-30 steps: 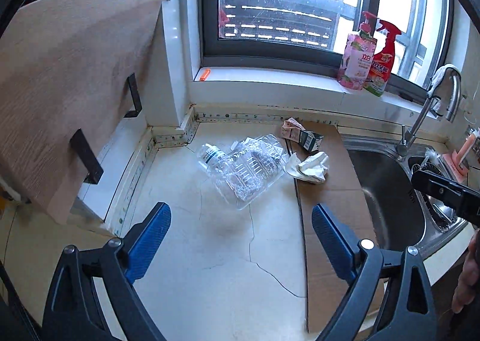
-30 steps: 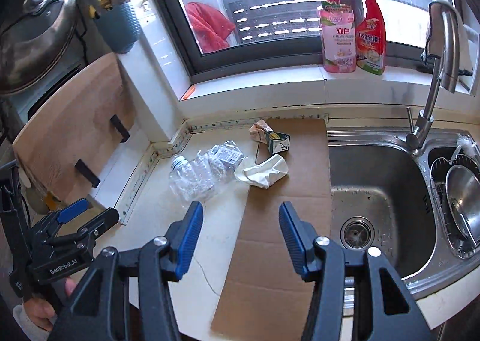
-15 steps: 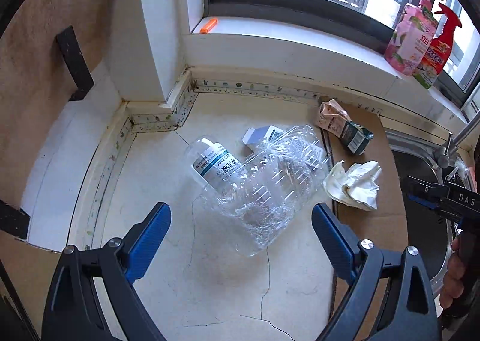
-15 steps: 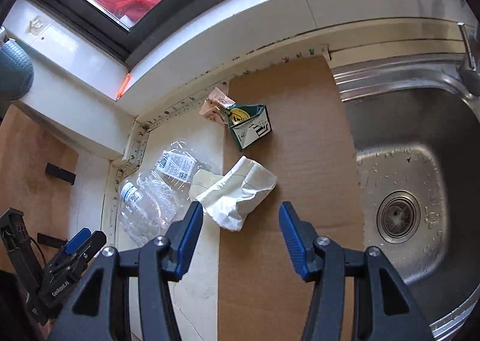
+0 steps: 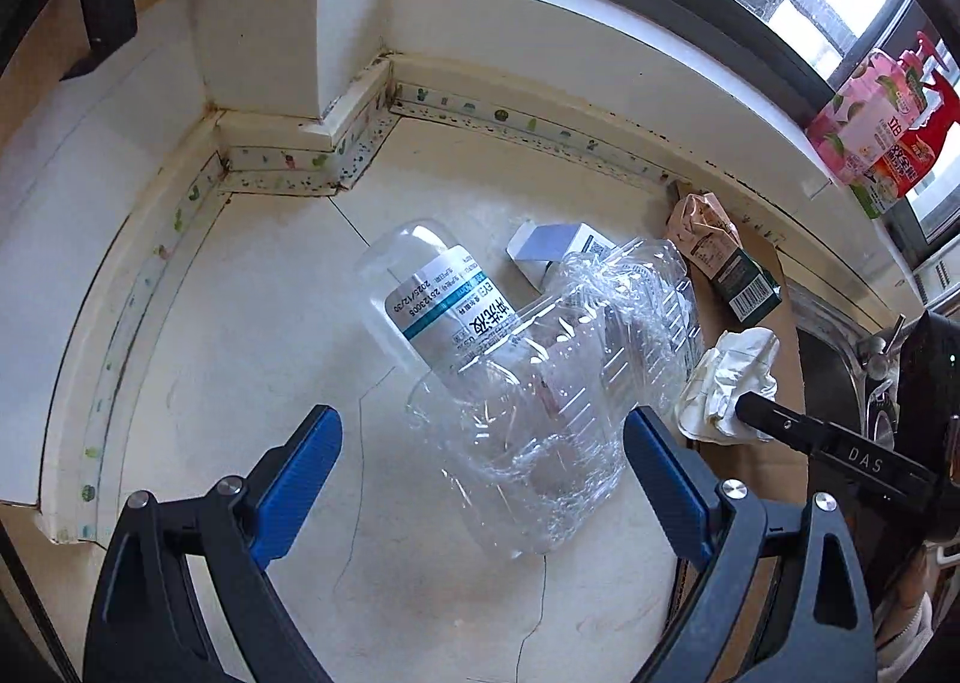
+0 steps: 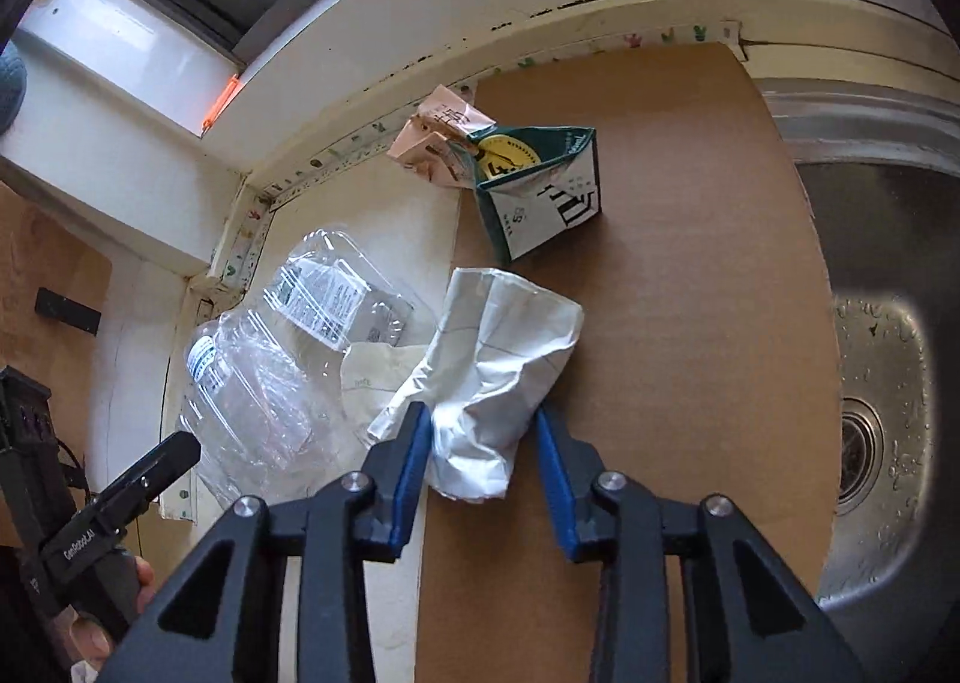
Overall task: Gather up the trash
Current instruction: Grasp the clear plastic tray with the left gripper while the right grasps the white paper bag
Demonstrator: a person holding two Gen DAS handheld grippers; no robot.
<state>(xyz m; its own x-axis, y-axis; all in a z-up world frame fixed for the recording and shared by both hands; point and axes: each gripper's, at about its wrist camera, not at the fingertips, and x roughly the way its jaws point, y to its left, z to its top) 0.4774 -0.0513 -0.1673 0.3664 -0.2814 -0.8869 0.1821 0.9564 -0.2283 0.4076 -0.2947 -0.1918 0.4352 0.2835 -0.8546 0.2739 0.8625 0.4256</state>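
Right tongs (image 6: 483, 446) pinched on paper wad (image 6: 498, 371); carton (image 6: 540, 185) beyond. Left tongs (image 5: 483, 479) spread, crushed bottle (image 5: 534, 377) lain between, on tabletop (image 5: 252, 335).

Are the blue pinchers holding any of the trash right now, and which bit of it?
The right gripper straddles the near end of the crumpled white paper; a firm grip cannot be told. The left gripper is open, holding nothing, near the crushed clear bottle.

Left gripper (image 5: 483, 479) held low, pointing forward and down, jaws spread wide with nothing between the blue pads. Right gripper (image 6: 483, 446) angled down, jaws partly closed, both pads pressing a crumpled white paper wad (image 6: 498, 359).
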